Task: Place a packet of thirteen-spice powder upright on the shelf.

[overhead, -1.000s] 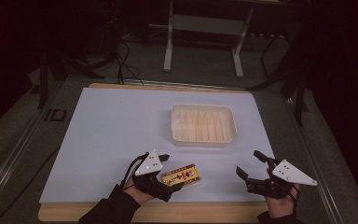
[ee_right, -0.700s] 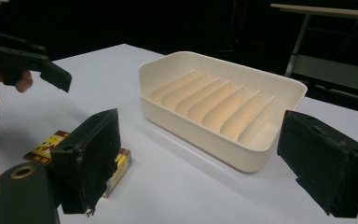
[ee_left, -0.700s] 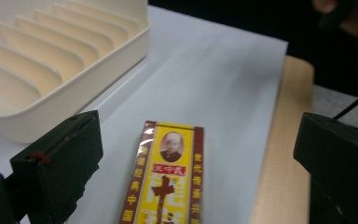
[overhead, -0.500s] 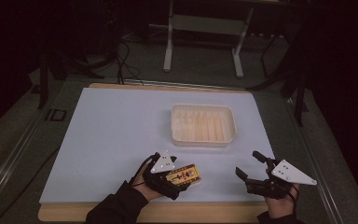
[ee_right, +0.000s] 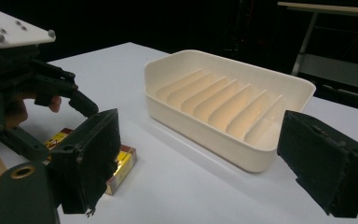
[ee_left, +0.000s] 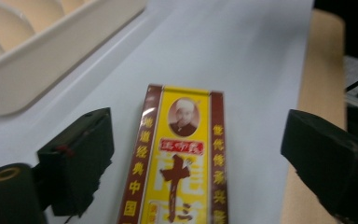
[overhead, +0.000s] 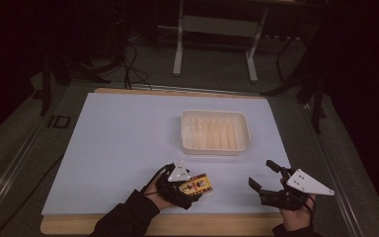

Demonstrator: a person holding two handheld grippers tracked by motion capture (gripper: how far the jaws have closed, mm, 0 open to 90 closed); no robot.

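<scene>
Left gripper (overhead: 193, 190) astride yellow box (overhead: 195, 185)

A white mat (overhead: 128, 143) covers a wooden table (overhead: 69, 228). Beyond it: dark floor (overhead: 148, 64), cables (overhead: 128, 59), grey metal stand (overhead: 217, 24).

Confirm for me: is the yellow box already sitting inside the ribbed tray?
No, the yellow box lies flat on the white table surface between the left gripper's jaws, well apart from the ribbed tray.

Cream ribbed tray (overhead: 215, 131) on pale table (overhead: 118, 143); behind, perhaps a metal stand (overhead: 216, 29).
</scene>
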